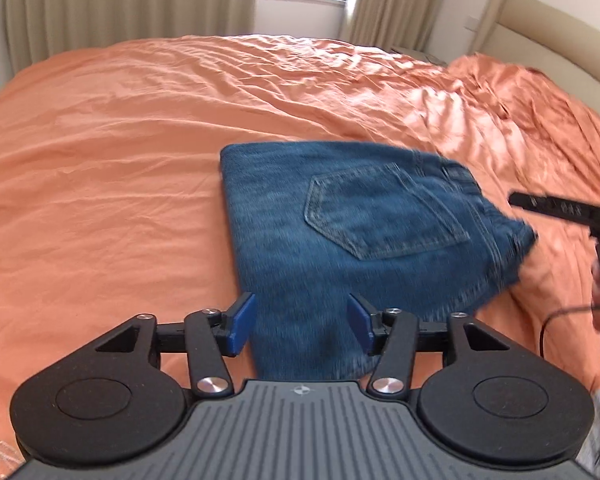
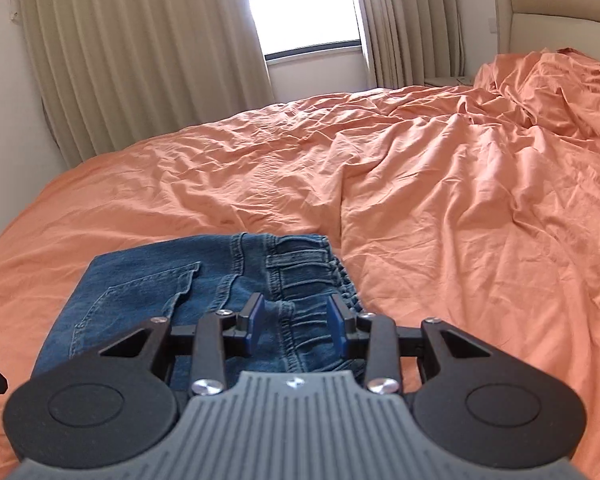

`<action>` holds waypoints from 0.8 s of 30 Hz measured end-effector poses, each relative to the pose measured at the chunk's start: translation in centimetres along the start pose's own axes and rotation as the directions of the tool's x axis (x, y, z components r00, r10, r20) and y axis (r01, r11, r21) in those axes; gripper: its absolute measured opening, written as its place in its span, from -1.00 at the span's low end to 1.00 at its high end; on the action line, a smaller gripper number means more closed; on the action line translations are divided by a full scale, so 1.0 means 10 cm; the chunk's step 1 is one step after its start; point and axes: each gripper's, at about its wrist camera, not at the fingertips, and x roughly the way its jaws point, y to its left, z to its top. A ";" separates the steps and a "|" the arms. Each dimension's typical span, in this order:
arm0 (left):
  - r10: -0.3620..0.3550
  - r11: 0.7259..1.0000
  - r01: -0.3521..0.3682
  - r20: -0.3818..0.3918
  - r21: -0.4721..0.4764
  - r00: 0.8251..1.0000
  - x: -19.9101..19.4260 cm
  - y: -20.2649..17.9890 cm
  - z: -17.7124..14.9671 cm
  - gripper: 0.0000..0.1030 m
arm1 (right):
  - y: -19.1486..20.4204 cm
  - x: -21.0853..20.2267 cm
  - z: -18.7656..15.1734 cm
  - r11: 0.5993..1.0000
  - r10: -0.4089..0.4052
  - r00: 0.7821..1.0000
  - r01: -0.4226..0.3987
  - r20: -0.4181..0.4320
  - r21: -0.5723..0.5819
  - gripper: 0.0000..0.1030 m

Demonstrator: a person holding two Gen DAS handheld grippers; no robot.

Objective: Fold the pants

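Blue denim pants lie folded into a compact stack on the orange bed sheet, back pocket facing up. My left gripper is open and empty, just above the near edge of the stack. In the right wrist view the pants lie with the elastic waistband nearest. My right gripper is open and empty, hovering over the waistband. The right gripper's body also shows at the right edge of the left wrist view.
The orange sheet is wrinkled and bunched up toward the beige headboard at the right. Beige curtains and a window stand behind the bed. A black cable hangs by the right hand.
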 end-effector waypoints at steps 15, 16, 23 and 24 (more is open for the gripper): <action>0.231 0.934 -0.197 -0.081 0.298 0.970 0.32 -0.41 -0.48 0.26 | -0.05 0.16 -0.35 1.000 0.012 1.000 -0.012 -0.025 0.007 -0.33; 0.245 0.929 -0.211 -0.079 0.303 0.966 0.33 -0.41 -0.48 0.08 | -0.06 0.18 -0.34 1.000 0.013 1.000 -0.013 -0.026 0.010 -0.33; 0.261 0.905 -0.225 -0.053 0.361 0.964 0.20 -0.42 -0.45 -0.68 | -0.07 0.19 -0.34 1.000 0.023 0.999 -0.022 -0.034 0.021 -0.32; 0.273 0.894 -0.233 -0.054 0.383 0.960 0.19 -0.44 -0.44 -0.69 | -0.06 0.19 -0.34 1.000 0.024 0.999 -0.024 -0.038 0.017 -0.32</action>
